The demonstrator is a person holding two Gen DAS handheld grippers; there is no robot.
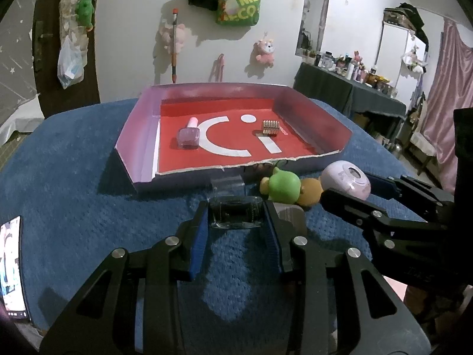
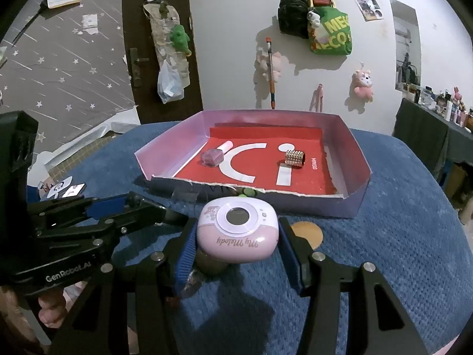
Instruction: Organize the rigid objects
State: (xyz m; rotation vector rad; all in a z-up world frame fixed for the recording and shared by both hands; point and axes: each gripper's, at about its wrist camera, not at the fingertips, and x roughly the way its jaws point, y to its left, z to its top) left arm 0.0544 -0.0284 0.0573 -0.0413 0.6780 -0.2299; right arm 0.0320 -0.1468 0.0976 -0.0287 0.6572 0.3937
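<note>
My left gripper is shut on a small clear plastic case with dark contents, held just above the blue cloth. My right gripper is shut on a pink rounded "My Melody" device, also visible as a lilac shape in the left wrist view. Both stand in front of a red-floored box tray with purple walls. A purple nail-polish bottle and a gold studded cylinder lie inside the tray. The two grippers are side by side, close together.
A green toy and an orange-yellow toy lie by the tray's torn front edge, beside a clear plastic piece. A grey round thing sits by my left gripper's right finger. A phone lies at the table's left edge.
</note>
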